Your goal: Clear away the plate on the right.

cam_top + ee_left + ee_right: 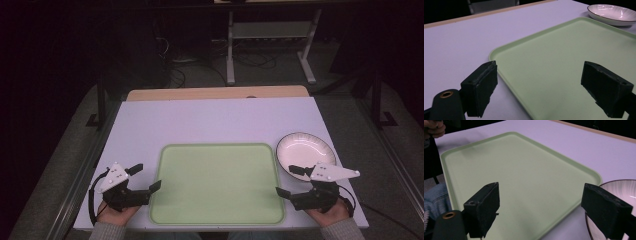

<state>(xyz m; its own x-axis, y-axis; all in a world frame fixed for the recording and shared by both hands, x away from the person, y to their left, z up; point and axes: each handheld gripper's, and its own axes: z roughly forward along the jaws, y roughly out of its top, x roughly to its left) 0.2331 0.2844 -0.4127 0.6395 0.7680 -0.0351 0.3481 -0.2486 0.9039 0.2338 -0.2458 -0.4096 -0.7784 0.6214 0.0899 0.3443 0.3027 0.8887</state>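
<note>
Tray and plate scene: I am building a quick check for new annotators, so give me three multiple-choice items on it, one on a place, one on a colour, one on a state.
1. Where does the plate lie relative to the tray?
A. on the tray
B. on the table beside the tray's far right corner
C. at the tray's left edge

2. What colour is the tray?
A. pale green
B. red
C. black

3. How do the jaws of the left gripper and the right gripper stand?
A. both shut
B. left shut, right apart
C. both wide apart, holding nothing

Key:
1 B, the high view shows the plate on the white table, off the tray's far right corner.
2 A, the tray is pale green in all three views.
3 C, each gripper view shows a wide gap between its jaws with nothing between them.
</note>
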